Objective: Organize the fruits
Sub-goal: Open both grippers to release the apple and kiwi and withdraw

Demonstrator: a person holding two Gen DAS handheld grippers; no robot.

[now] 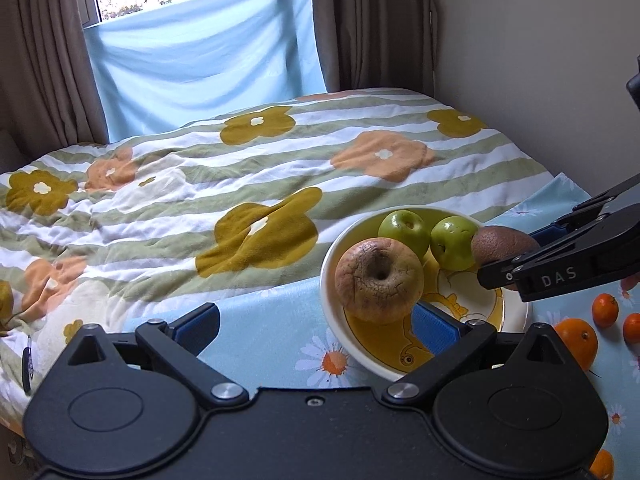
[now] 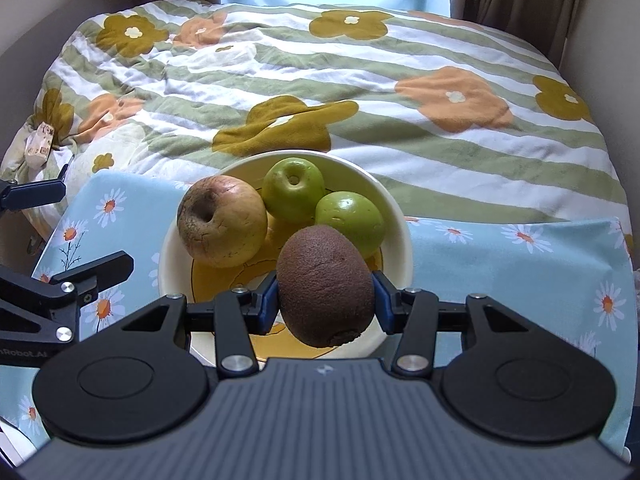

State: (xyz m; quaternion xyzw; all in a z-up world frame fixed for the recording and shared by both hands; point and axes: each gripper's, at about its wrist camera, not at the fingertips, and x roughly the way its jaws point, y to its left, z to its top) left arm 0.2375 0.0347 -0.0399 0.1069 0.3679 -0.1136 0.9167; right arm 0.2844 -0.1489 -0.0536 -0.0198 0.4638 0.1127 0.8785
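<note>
A white bowl [image 1: 332, 276] [image 2: 400, 236] with a yellow inside stands on a blue daisy cloth [image 1: 280, 320]. In it lie a wrinkled yellow-brown apple [image 1: 378, 280] [image 2: 222, 220] and two green apples [image 1: 402, 228] [image 2: 294, 190]. My left gripper [image 1: 318, 326] stands wide open just in front of the wrinkled apple, with nothing between its blue pads [image 1: 436, 330]. My right gripper [image 2: 325, 300] is shut on a brown kiwi [image 2: 326, 286] [image 1: 502, 244], held over the bowl's near right side beside a green apple [image 2: 350, 218].
An orange [image 1: 578, 340] and small tangerines [image 1: 606, 310] lie on the cloth right of the bowl. Behind it a flowered, striped duvet [image 1: 240, 184] covers the bed. Curtains [image 1: 372, 24] and a wall close off the back and right.
</note>
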